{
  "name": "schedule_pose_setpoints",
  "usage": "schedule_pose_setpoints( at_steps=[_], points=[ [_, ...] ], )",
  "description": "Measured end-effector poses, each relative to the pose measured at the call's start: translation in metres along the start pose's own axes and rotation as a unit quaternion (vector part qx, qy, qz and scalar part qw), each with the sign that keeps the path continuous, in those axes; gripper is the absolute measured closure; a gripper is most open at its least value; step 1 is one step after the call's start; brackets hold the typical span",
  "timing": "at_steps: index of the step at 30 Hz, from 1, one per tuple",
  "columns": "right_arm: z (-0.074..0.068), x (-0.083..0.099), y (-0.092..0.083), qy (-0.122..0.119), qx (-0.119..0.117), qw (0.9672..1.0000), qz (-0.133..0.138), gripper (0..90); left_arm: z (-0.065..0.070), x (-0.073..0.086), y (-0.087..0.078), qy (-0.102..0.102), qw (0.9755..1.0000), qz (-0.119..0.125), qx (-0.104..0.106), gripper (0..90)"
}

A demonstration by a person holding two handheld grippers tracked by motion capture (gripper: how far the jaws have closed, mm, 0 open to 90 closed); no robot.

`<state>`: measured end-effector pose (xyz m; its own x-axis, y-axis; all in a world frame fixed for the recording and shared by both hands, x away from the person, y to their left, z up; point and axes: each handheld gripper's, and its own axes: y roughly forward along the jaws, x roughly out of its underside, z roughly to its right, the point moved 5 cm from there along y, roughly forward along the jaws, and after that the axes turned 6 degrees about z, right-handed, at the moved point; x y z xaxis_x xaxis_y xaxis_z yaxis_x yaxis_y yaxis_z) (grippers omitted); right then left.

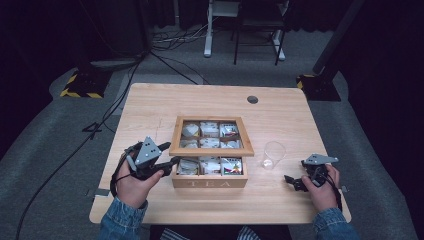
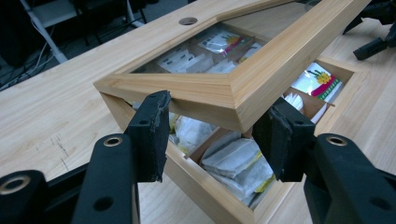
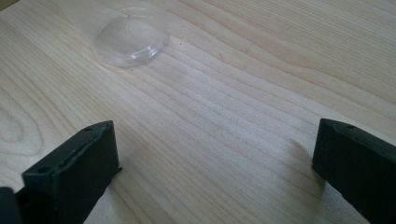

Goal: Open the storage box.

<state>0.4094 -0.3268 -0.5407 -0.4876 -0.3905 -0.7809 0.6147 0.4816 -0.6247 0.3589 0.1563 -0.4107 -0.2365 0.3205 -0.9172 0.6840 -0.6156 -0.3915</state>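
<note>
A wooden tea box (image 1: 210, 182) marked TEA stands mid-table, its compartments full of tea bags (image 2: 233, 161). Its glass-paned lid (image 1: 212, 151) is raised at the front and hinged at the back. My left gripper (image 1: 172, 161) is at the box's front left corner. In the left gripper view its jaws (image 2: 217, 126) press on either side of the lid's (image 2: 261, 79) lifted corner, above the box wall (image 2: 205, 191). My right gripper (image 1: 292, 181) hovers open near the right front of the table. Nothing lies between its fingers (image 3: 215, 154), and bare wood shows below them.
A clear plastic cup (image 1: 273, 154) stands right of the box, just ahead of the right gripper, its base (image 3: 130, 35) showing in the right gripper view. A cable hole (image 1: 252, 99) sits at the table's far side. Open tabletop lies left of and behind the box.
</note>
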Motion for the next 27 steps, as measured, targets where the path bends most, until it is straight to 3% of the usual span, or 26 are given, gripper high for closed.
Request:
schedule_pose_setpoints(
  at_steps=[20,27],
  points=[
    [0.0,0.0,0.0,0.0,0.0,1.0,0.0,0.3,-0.01,-0.02,0.004,-0.007,0.9998,0.016,-0.007,47.1],
    [0.0,0.0,0.0,0.0,0.0,1.0,0.0,0.3,-0.013,-0.031,0.005,0.0,0.9994,0.027,-0.023,47.3]
  ],
)
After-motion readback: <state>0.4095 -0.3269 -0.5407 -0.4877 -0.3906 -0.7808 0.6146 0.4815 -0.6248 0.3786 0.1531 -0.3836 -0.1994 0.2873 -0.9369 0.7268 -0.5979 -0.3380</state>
